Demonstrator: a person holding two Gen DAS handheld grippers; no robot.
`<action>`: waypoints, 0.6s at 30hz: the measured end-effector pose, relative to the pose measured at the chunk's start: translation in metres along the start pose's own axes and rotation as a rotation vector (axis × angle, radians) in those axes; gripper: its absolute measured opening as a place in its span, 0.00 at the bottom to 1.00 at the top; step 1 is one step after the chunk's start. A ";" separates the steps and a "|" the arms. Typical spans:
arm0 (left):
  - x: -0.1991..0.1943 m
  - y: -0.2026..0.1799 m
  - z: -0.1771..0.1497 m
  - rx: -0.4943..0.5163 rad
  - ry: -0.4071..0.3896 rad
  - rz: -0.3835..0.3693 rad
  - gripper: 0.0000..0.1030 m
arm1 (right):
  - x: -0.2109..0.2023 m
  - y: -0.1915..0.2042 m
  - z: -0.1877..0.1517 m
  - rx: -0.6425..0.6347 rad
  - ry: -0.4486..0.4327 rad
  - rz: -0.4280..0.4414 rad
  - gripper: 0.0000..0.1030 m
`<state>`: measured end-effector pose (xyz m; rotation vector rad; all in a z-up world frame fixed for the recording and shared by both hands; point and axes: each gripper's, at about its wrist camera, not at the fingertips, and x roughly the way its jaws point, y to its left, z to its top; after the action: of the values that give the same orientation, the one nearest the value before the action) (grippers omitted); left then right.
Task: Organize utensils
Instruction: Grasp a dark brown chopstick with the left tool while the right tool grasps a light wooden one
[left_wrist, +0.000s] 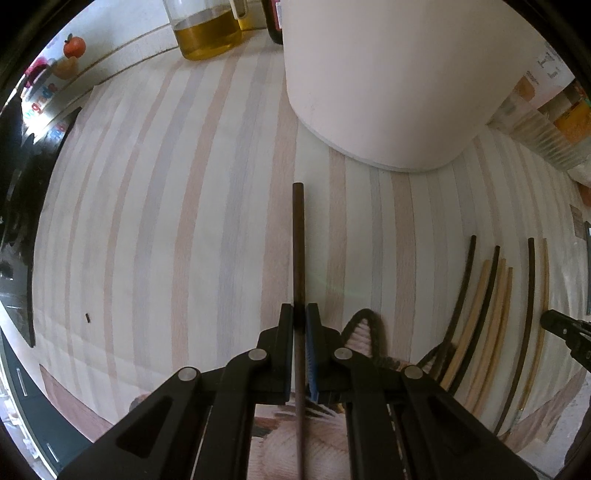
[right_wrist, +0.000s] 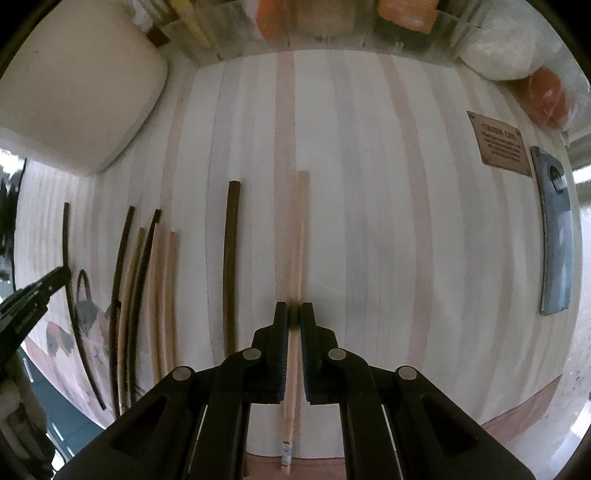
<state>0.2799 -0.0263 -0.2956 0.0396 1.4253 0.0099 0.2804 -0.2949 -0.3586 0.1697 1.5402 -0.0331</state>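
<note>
Striped cloth (right_wrist: 369, 221) covers my table. My left gripper (left_wrist: 300, 314) is clamped on one dark chopstick (left_wrist: 298, 240) running toward twelve o'clock; my right gripper (right_wrist: 294, 314) pinches one pale pair (right_wrist: 298, 229). Four dark and four pale loose chopsticks (left_wrist: 495, 317) lie at my left camera's three o'clock.

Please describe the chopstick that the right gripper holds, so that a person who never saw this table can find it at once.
Start at the striped cloth. To the right of the bundle of chopsticks lies a single dark chopstick, and right of that the right gripper is shut on the light chopstick. Only this pale stick lies apart from the bundle.
</note>
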 end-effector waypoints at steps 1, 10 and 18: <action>-0.002 0.000 0.000 0.000 -0.003 -0.002 0.04 | -0.001 -0.001 -0.002 0.012 -0.007 0.010 0.06; -0.015 -0.002 -0.009 0.014 -0.033 -0.002 0.04 | -0.016 -0.001 -0.020 0.038 -0.048 0.068 0.06; 0.002 -0.009 -0.011 0.010 0.012 -0.019 0.04 | -0.003 0.010 -0.011 0.006 0.027 0.030 0.13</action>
<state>0.2688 -0.0351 -0.2992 0.0347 1.4381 -0.0126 0.2702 -0.2843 -0.3551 0.1984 1.5640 -0.0114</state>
